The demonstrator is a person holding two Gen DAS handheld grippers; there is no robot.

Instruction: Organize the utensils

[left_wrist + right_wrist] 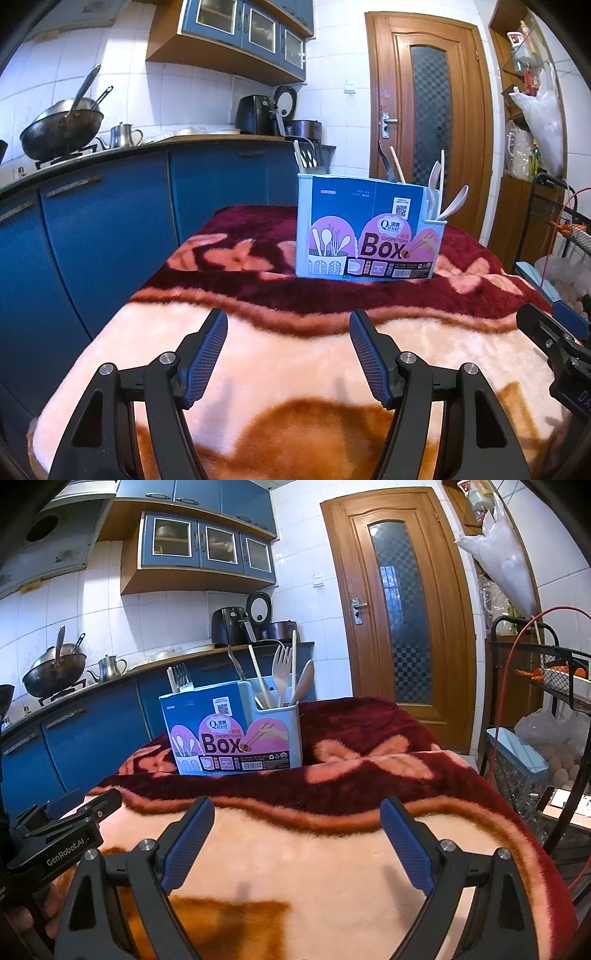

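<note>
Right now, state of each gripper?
Left gripper: open, nothing between the fingers.
Right gripper: open, nothing between the fingers.

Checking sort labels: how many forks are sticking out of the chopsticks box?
2. A pale fork stands in the small side compartment of the box; a second fork pokes up at its far left end. Others may be hidden inside.

Fuzzy plush blanket (280, 354); glossy plastic holder (369, 236)
</note>
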